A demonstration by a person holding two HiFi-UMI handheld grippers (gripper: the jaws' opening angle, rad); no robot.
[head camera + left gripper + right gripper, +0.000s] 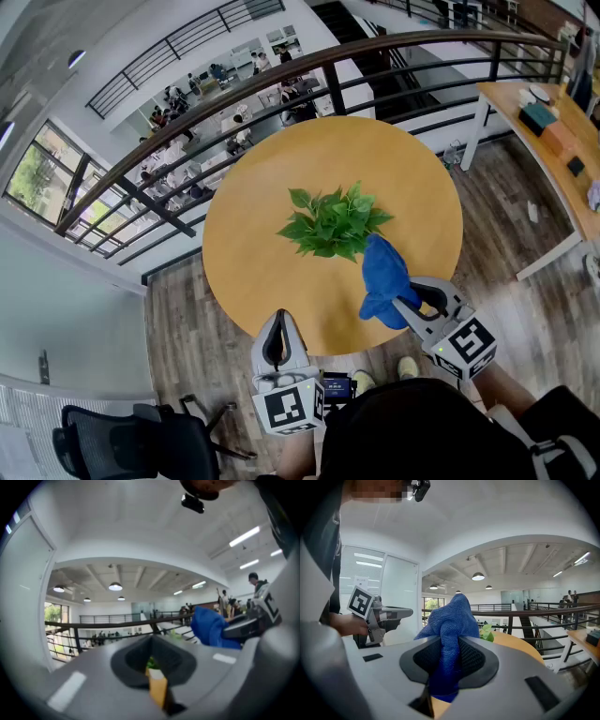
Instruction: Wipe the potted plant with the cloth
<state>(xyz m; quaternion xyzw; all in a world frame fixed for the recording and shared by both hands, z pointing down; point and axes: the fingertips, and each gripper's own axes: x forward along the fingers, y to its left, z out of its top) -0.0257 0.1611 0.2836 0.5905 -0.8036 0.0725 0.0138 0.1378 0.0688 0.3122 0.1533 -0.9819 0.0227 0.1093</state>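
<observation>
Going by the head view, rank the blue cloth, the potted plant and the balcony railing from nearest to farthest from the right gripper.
1. blue cloth: clamped between the jaws of the right gripper, over the near right of the table.
2. potted plant: at the table's centre, just beyond the cloth.
3. balcony railing: past the table's far edge.

cloth: blue fabric, rough fuzzy weave, matt, at 5 o'clock from plant | plant: leaves smooth, slightly glossy | table: wood-look top, smooth, satin | right gripper, left gripper: grey matt plastic, pads black, textured | floor: wood planks | railing: dark metal
</observation>
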